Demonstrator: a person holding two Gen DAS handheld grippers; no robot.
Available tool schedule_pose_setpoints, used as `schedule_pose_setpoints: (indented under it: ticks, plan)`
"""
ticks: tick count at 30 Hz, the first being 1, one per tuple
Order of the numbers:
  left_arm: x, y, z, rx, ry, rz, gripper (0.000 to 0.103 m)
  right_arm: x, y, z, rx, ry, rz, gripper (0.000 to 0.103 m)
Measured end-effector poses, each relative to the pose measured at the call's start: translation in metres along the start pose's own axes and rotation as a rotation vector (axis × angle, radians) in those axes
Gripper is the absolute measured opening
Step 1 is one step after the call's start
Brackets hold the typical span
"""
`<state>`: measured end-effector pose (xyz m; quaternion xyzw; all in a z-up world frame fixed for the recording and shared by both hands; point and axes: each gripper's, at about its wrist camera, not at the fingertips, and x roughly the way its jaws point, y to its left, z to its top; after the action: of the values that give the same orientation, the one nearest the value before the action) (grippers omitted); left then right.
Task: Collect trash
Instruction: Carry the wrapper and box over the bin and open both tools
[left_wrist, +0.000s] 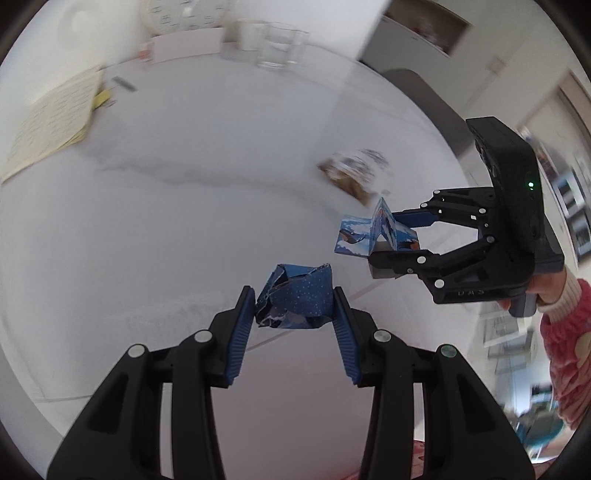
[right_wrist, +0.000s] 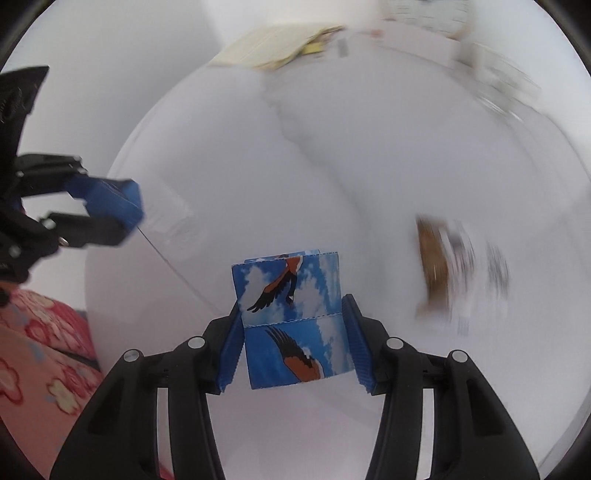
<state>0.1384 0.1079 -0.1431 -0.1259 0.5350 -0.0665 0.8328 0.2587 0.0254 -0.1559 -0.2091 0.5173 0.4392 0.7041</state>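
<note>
A crumpled blue wrapper (left_wrist: 293, 301) is clamped in the left gripper (left_wrist: 294, 306), while a folded bird-print paper (right_wrist: 291, 321) is gripped by the right gripper (right_wrist: 291, 332) above the white surface (right_wrist: 332, 166).

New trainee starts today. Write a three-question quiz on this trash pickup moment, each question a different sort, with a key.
1. True or false: the left gripper is shut on a crumpled dark blue paper.
2. Multiple choice: the folded paper in the right gripper shows (A) a fish, (B) a bird against clouds, (C) plain stripes.
3. Fill in: the blurred brown and white scrap lies loose on the white ____.

Key: 1 true; 2 B; 3 table.
</note>
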Motion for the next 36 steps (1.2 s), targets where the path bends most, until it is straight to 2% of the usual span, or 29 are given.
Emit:
schedule_pose_setpoints:
  ticks: [3,4,8,11,15,18,22,25,31,34,36]
  plan:
    - [0.000,-0.028,-0.013,0.158,0.033,-0.084,0.042,-0.022,0.033,-0.051,0.157,-0.045,-0.070,0.051]
    - [-0.001,-0.035,-0.017,0.201,0.045,-0.105,0.042,-0.032,0.029,-0.073,0.206,-0.057,-0.084,0.051]
    - [-0.003,-0.070,-0.042,0.391,0.087,-0.205,0.042,-0.068,0.054,-0.159,0.434,-0.102,-0.170,0.051]
    - [0.000,-0.096,-0.071,0.511,0.135,-0.275,0.041,-0.083,0.068,-0.213,0.614,-0.125,-0.238,0.051]
    - [0.006,-0.139,-0.118,0.674,0.214,-0.362,0.042,-0.103,0.111,-0.284,0.822,-0.152,-0.328,0.051]
    - [0.013,-0.172,-0.151,0.772,0.270,-0.403,0.041,-0.123,0.131,-0.346,0.967,-0.182,-0.394,0.051]
    - [0.029,-0.218,-0.188,0.886,0.332,-0.433,0.041,-0.135,0.143,-0.400,1.109,-0.225,-0.459,0.051]
    - [0.049,-0.251,-0.204,0.929,0.363,-0.423,0.042,-0.148,0.144,-0.438,1.173,-0.247,-0.481,0.051]
    - [0.095,-0.303,-0.222,0.904,0.429,-0.413,0.042,-0.164,0.125,-0.478,1.183,-0.261,-0.469,0.051]
    - [0.108,-0.322,-0.228,0.893,0.420,-0.385,0.049,-0.173,0.111,-0.497,1.158,-0.267,-0.444,0.051]
    - [0.112,-0.330,-0.229,0.877,0.403,-0.371,0.059,-0.176,0.101,-0.505,1.142,-0.271,-0.421,0.051]
